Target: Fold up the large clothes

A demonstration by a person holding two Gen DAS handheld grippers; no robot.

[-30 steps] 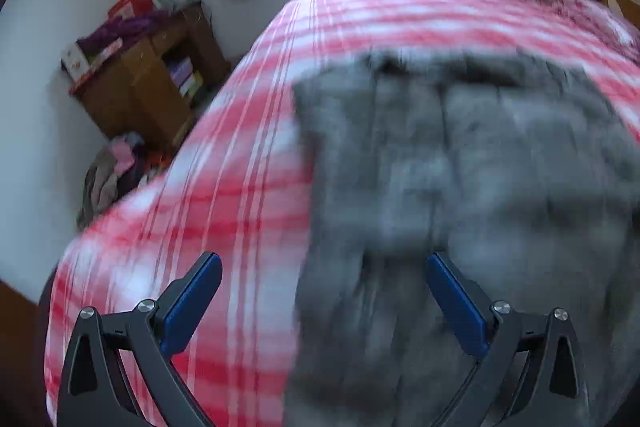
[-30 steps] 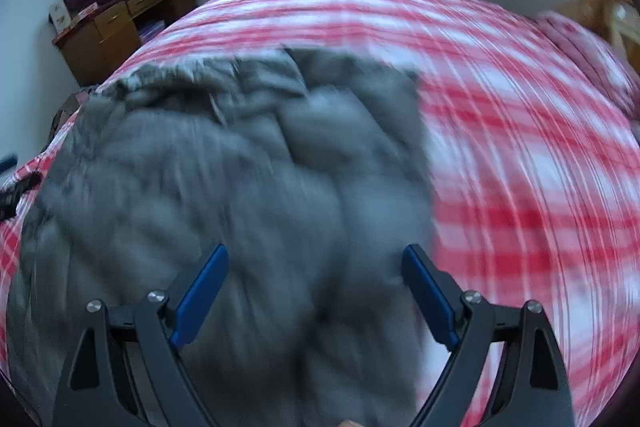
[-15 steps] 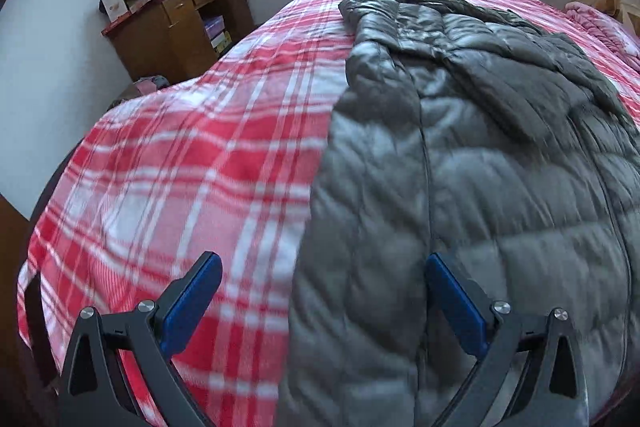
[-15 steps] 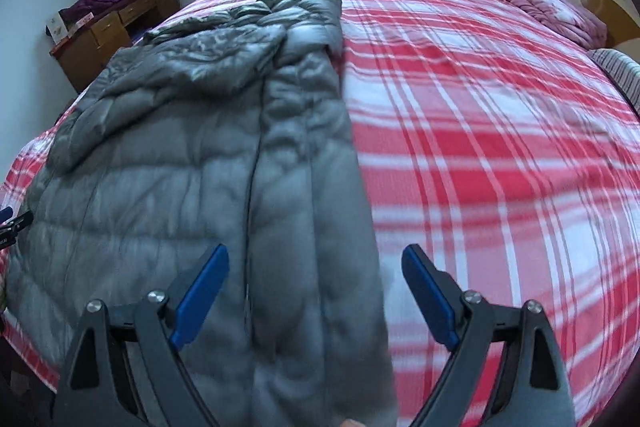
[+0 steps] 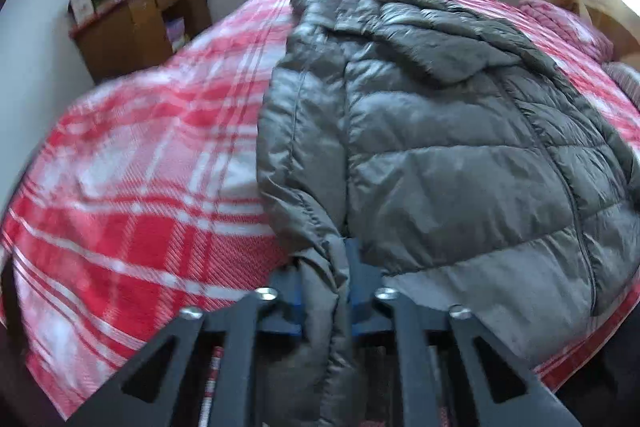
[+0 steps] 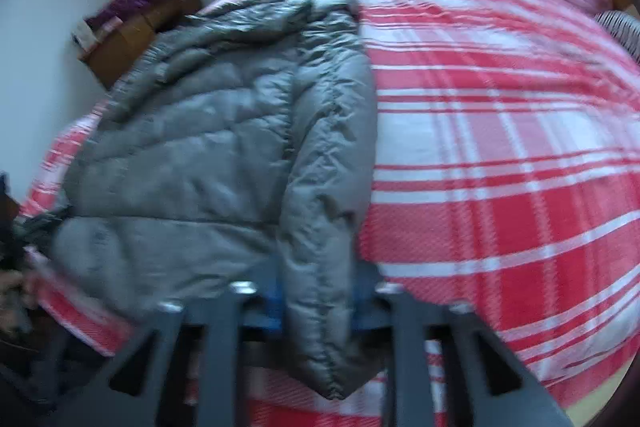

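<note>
Jaws of both grippers clamped on grey puffer jacket [image 5: 440, 155] hem, plaid bedspread [image 5: 132, 187] beneath

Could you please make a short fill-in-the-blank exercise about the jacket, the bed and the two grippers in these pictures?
1. The grey puffer jacket lies on a bedspread checked in white and ____.
2. The left gripper is ____ on the jacket's edge.
3. The right gripper grips the same ____.
4. The wooden cabinet stands against the ____.

Missing words: red; shut; jacket; wall
</note>
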